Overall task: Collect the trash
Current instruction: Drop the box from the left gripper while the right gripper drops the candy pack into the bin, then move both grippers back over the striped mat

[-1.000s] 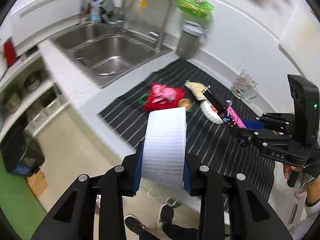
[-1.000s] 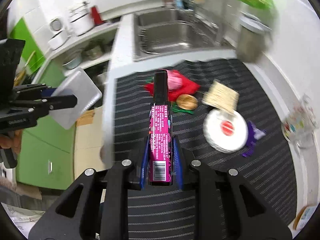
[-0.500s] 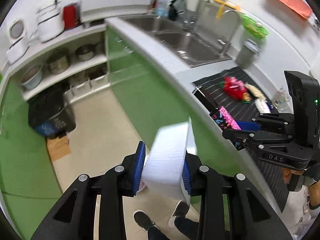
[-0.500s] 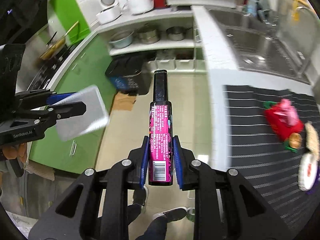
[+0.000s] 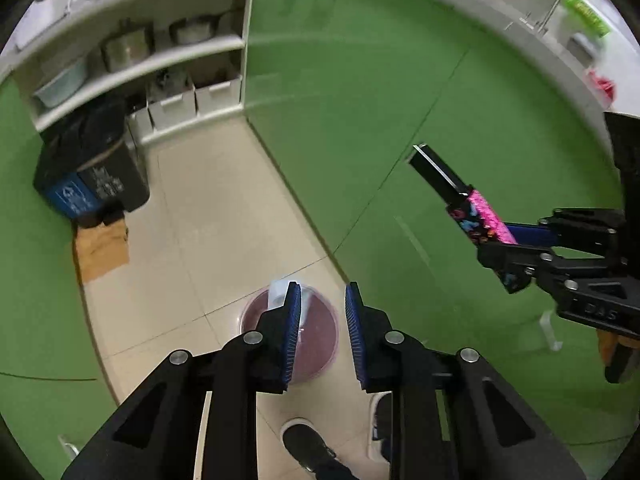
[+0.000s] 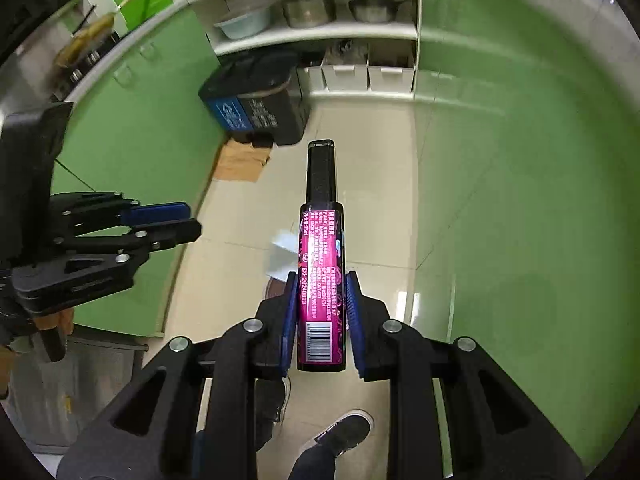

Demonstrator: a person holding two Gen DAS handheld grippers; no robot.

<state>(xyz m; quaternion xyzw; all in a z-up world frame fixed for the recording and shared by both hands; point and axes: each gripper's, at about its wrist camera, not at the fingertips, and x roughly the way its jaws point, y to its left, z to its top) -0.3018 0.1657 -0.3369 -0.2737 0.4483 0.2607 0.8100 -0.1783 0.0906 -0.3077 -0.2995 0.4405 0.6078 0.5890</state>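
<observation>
My left gripper [image 5: 320, 300] is open and empty above a small round bin with a dark red inside [image 5: 316, 340] on the floor. A white ribbed container [image 5: 280, 294] is below the fingers, at the bin's rim. It also shows blurred in the right wrist view [image 6: 282, 254]. My right gripper [image 6: 322, 292] is shut on a pink and black tube [image 6: 322, 264] with a black cap. The tube points forward over the floor. The tube also shows in the left wrist view [image 5: 464, 204], held to the right of the bin.
Green cabinet doors [image 5: 400, 100] curve along the right. A black and blue waste bin [image 5: 92, 184] stands by open shelves with pots [image 6: 312, 12]. A piece of cardboard [image 5: 100, 248] lies on the tiled floor. The person's shoes [image 6: 344, 432] are below.
Both grippers swung from the counter down toward the floor. My left gripper opened and let go of the white container, which now is at the bin. The right still holds the tube.
</observation>
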